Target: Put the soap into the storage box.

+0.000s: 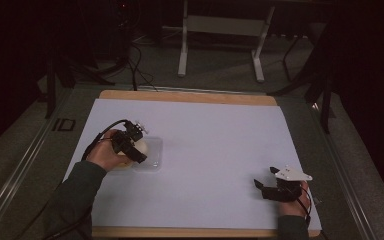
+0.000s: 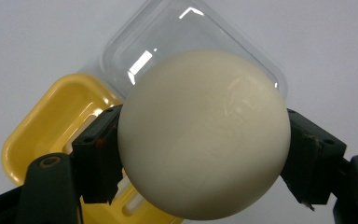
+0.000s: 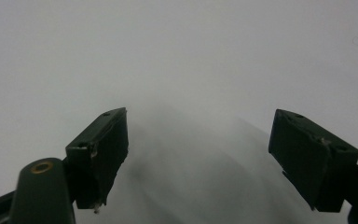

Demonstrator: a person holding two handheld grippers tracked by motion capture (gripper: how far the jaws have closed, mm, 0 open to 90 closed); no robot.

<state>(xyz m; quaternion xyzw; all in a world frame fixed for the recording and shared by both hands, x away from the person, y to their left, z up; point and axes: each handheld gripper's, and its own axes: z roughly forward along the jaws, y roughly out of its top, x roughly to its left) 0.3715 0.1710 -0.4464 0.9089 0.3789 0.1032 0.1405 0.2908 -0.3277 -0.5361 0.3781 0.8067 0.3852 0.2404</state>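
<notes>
left gripper clamped on cream round ball, hanging right above yellow plastic tray and clear lid; right gripper jaws apart, idle

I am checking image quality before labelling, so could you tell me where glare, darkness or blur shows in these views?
High view: dim, the surroundings near black beyond the white sheet. Left gripper view: bright glints on the clear lid, a soft sheen on the cream ball, edges slightly soft. Right gripper view: a blurred grey shadow on the sheet between the right gripper fingers.
</notes>
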